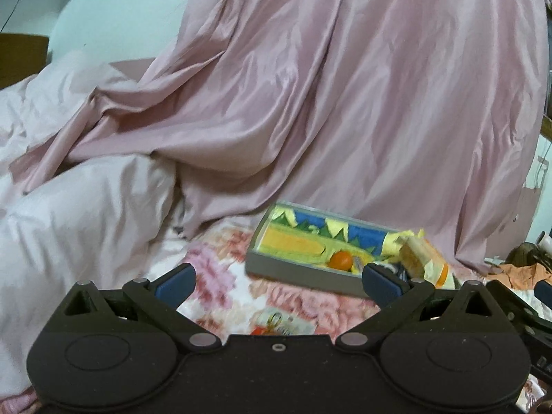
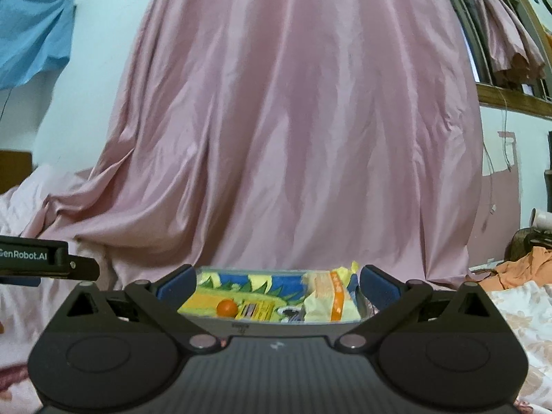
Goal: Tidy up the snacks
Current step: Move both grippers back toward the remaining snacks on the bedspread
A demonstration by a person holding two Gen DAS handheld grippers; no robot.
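A grey tray (image 1: 296,274) with a colourful yellow, blue and green lining lies on the flowered bedspread. In it are a small orange ball-shaped snack (image 1: 341,260) and a yellow-and-orange snack packet (image 1: 426,258) leaning at its right end. My left gripper (image 1: 277,284) is open and empty, just in front of the tray's left part. A small snack packet (image 1: 272,324) lies on the bedspread between its fingers. My right gripper (image 2: 276,286) is open and empty, close over the tray's near rim (image 2: 241,326), with the orange snack (image 2: 227,307) and the packet (image 2: 331,296) between its fingers.
A large pink drape (image 1: 345,86) hangs behind the tray. Pale pink bedding (image 1: 76,214) is bunched at the left. Orange cloth and clutter (image 2: 517,269) lie at the right. The left gripper's body (image 2: 41,258) shows at the left edge of the right wrist view.
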